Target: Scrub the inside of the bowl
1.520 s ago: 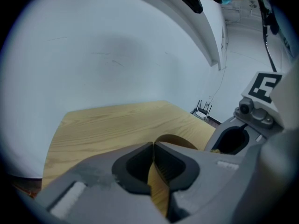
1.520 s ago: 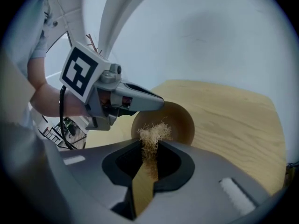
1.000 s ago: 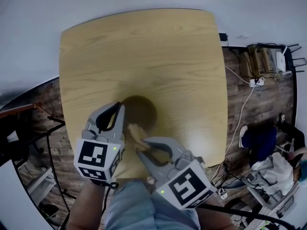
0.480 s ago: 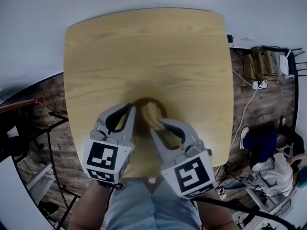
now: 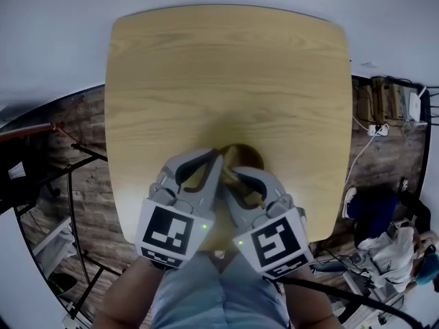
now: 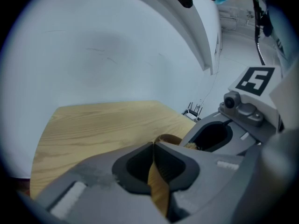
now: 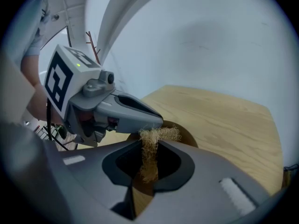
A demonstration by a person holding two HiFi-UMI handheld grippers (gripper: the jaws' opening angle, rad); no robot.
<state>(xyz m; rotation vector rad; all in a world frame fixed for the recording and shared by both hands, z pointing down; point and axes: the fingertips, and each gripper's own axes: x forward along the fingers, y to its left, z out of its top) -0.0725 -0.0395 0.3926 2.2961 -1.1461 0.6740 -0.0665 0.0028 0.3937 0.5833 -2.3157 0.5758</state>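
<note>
A small brown wooden bowl (image 5: 245, 157) stands on the light wooden table (image 5: 226, 67), near its front edge. My left gripper (image 5: 217, 162) is shut on the bowl's near-left rim; in the left gripper view the rim (image 6: 158, 183) runs between the jaws of the left gripper (image 6: 154, 146). My right gripper (image 5: 232, 178) is shut on a tuft of tan fibre scrubber (image 7: 158, 135), held over the bowl (image 7: 186, 133) and touching its inside. The right gripper (image 7: 149, 144) sits tight against the left gripper (image 7: 135, 112). The head view hides most of the scrubber.
The table's front edge (image 5: 206, 242) lies just under the grippers, above my lap (image 5: 212, 293). Dark wood floor surrounds the table, with metal frames (image 5: 68, 184) at left and cables, a power strip (image 5: 377, 130) and bags at right.
The right gripper has carried the scrubber from the bowl's near rim into the bowl. Both grippers have closed up side by side. The view has shifted, so the table sits further right.
</note>
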